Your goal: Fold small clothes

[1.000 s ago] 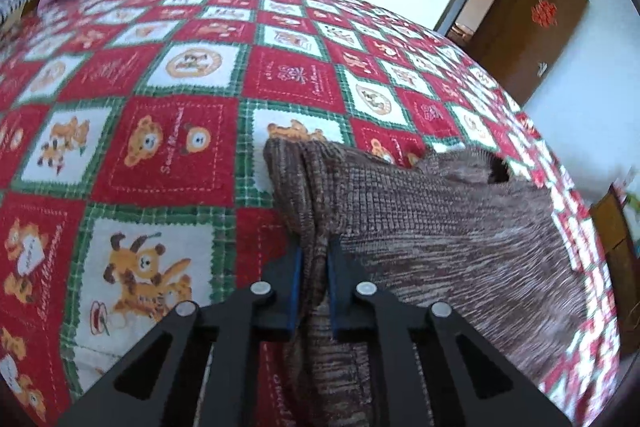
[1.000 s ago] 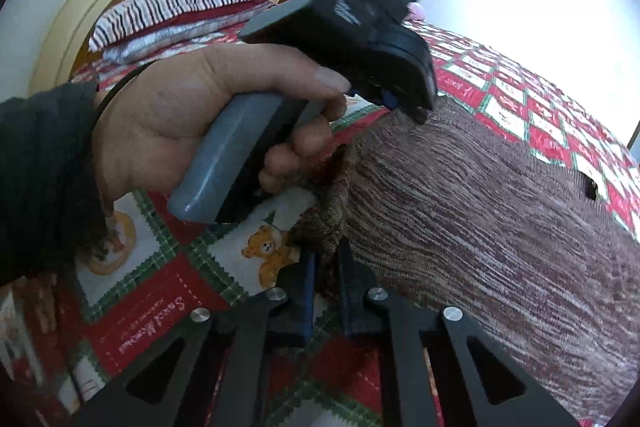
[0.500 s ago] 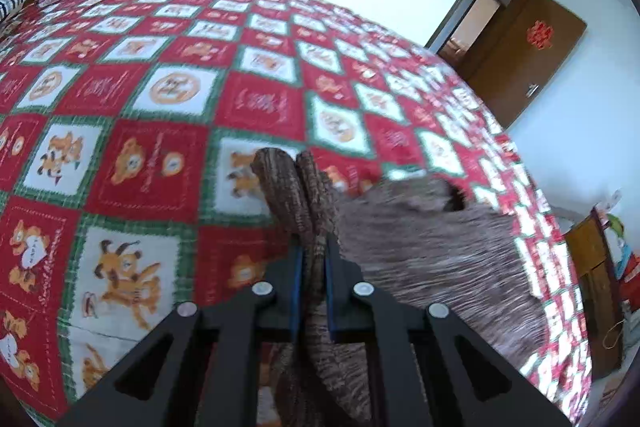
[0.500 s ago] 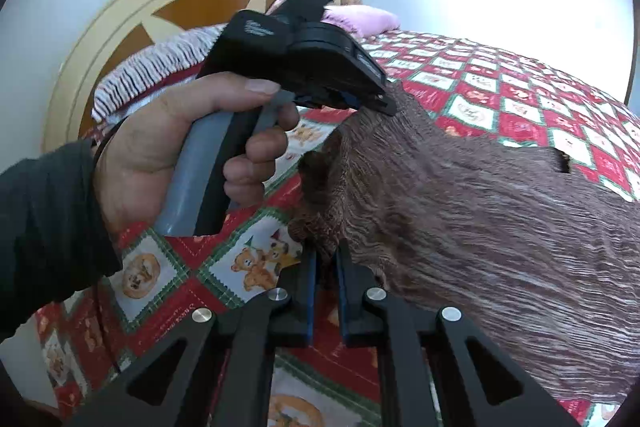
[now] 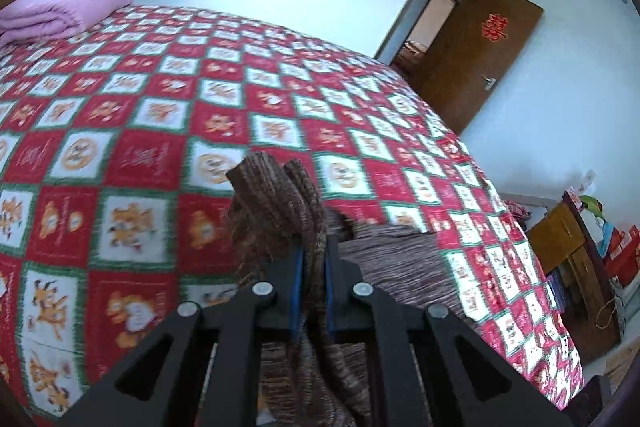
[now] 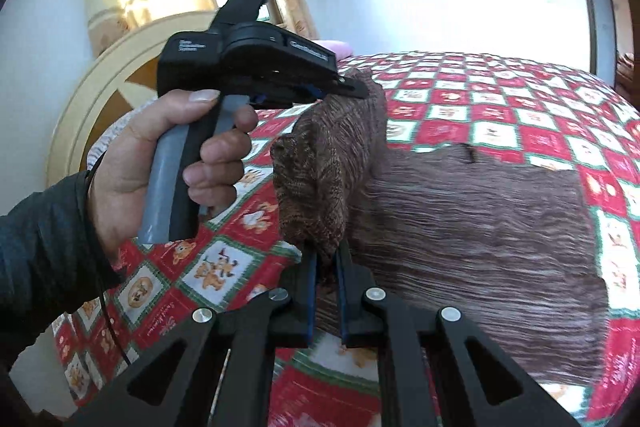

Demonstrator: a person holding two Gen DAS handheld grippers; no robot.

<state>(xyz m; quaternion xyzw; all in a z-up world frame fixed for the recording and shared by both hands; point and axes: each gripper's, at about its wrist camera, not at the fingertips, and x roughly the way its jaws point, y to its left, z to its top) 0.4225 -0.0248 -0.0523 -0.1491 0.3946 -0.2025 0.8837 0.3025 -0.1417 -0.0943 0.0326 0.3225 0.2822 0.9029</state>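
- a brown knitted garment (image 6: 460, 227) is seen spread over a bed quilt (image 5: 140, 131) patterned with red and white squares edged in green, with cartoon animals printed in the white ones.
- one edge of the garment is lifted off the quilt and bunched into a thick fold, while the rest is left lying flat on the bed.
- the left gripper (image 5: 312, 267) is clamped tight on a pinch of that raised edge; knit is seen squeezed between its blue-lined pads, rising in a crumpled ridge just beyond the tips.
- the right gripper (image 6: 327, 263) is likewise closed on the garment, with a rounded wad of knit gripped between its pads and hanging above them.
- in the right wrist view the left gripper is shown from the side, held by a hand (image 6: 172, 163) in a dark sleeve (image 6: 44, 239), its tips buried in the top of the same raised fold.
- the two grip points are set close together along the lifted edge.
- a folded lilac blanket (image 5: 64, 11) is laid at the far end of the bed.
- a cream and brown headboard (image 6: 104, 83) is visible behind the hand.
- a brown door (image 5: 476, 55) bearing a red ornament is seen open in the far wall.
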